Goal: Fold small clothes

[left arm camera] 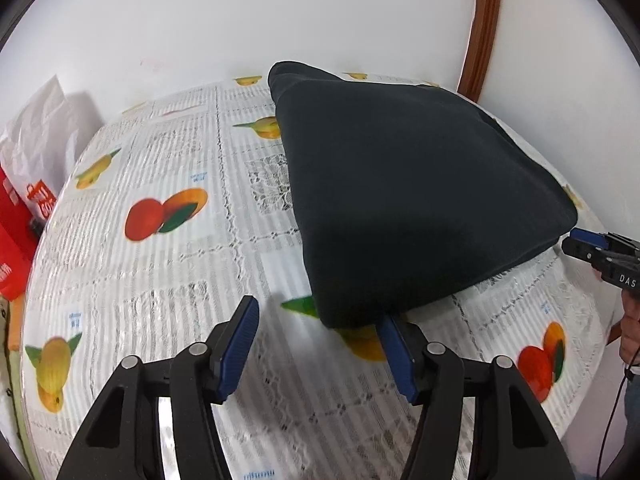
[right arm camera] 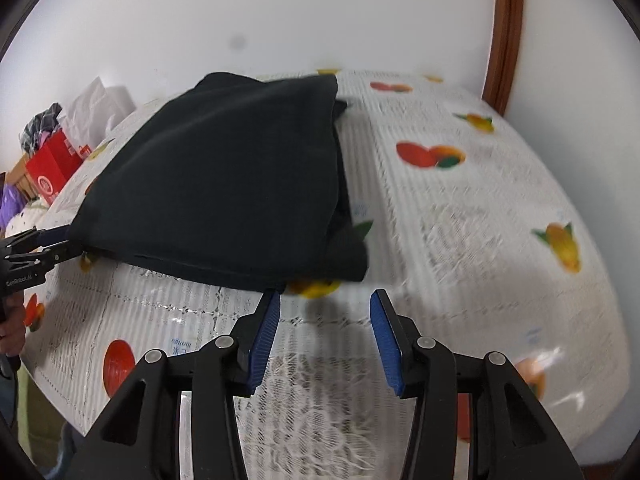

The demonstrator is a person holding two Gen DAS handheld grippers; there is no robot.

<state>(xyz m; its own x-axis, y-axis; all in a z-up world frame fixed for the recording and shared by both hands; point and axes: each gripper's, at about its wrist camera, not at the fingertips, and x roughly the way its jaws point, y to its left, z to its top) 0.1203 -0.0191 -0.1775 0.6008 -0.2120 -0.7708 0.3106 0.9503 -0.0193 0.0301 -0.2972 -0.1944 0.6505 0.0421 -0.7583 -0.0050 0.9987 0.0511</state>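
A black folded garment [left arm camera: 404,196] lies flat on a table with a fruit-print lace cloth [left arm camera: 168,264]. My left gripper [left arm camera: 318,310] stands open at the garment's near corner. That corner reaches between the fingertips and overlaps the right finger [left arm camera: 394,344], and the pads do not press on it. In the right wrist view the same garment [right arm camera: 224,184] ends just beyond my right gripper [right arm camera: 325,298], which is open with only tablecloth between its pads. The left gripper [right arm camera: 66,240] shows at the garment's left corner. The right gripper [left arm camera: 572,244] sits beside the garment's right corner.
A red box [right arm camera: 52,168] and a white bag [left arm camera: 36,140] stand off the table's left side, against a white wall. A brown wooden frame [left arm camera: 480,28] runs up the wall at the back right. A person's hand [left arm camera: 630,332] is at the right edge.
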